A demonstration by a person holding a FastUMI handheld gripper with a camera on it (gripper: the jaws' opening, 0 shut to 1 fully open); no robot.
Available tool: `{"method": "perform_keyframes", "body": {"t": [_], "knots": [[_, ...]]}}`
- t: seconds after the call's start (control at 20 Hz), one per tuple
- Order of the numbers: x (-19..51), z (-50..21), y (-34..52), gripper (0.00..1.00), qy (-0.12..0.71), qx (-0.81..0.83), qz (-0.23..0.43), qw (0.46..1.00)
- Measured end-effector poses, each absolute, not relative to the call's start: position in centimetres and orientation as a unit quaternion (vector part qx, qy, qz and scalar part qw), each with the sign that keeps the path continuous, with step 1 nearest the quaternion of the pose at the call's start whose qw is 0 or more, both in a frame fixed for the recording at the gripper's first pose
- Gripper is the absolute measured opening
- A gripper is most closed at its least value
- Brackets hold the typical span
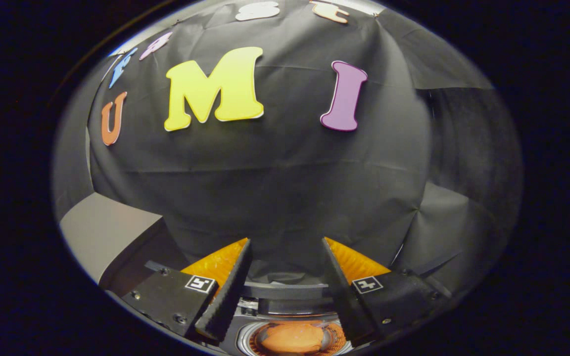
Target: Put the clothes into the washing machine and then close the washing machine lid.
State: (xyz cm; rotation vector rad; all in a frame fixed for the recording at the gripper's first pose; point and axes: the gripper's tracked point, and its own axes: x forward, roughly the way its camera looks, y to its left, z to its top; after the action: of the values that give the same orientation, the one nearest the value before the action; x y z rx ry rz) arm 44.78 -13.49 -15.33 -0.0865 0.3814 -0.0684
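Holding your tongs (pixel 285 247) spread apart, gripping nothing | orange cloth (pixel 292 338) lies inside round grey washing machine drum opening (pixel 245 341) below fingers | grey bench (pixel 102 232) at left.

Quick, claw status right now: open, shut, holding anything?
Claw: open, fingers spread apart with nothing between them, raised toward the booth wall; an orange item lies in a round opening below the fingers.
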Motion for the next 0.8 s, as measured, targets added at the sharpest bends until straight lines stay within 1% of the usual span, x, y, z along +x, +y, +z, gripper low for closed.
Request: {"method": "perform_keyframes", "body": {"t": [0.8], "knots": [[44.55, -14.88, -13.2, 0.86, 0.162, -0.044, -0.013, 0.986]]}}
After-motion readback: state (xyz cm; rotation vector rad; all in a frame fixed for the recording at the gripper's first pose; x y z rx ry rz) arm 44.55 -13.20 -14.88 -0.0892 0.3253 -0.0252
